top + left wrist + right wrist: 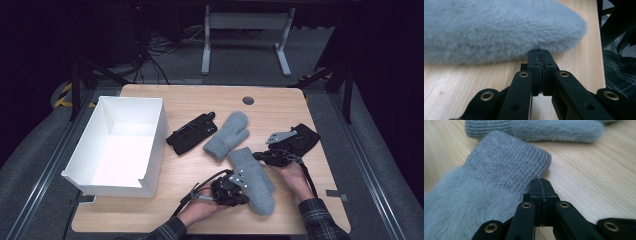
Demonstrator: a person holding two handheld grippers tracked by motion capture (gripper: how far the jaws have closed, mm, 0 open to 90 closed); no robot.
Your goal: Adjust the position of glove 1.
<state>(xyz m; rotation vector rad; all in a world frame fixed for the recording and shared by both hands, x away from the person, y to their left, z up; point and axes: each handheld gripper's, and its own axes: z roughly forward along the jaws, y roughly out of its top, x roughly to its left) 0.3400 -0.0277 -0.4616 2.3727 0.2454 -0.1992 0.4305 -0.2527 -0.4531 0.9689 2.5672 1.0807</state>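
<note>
Two fluffy grey mittens lie on the wooden table. The far mitten (pixel 227 134) is at the middle, and the near mitten (pixel 254 181) lies between my two grippers. My left gripper (pixel 244 194) is shut, and its tips (pixel 539 52) rest against the near mitten's (pixel 494 30) furry edge, close to its rounded end. My right gripper (pixel 258 156) is also shut, with its tips (pixel 541 182) right beside the near mitten's ribbed cuff (pixel 509 162). Nothing sits between either pair of jaws. The far mitten (pixel 554 128) lies beyond the cuff.
An open white box (pixel 120 145) stands on the left of the table. A black glove (pixel 192 132) lies between the box and the far mitten. Another black glove (pixel 305 137) is at the right edge, behind my right gripper. A plaid sleeve (pixel 619 72) is near the front edge.
</note>
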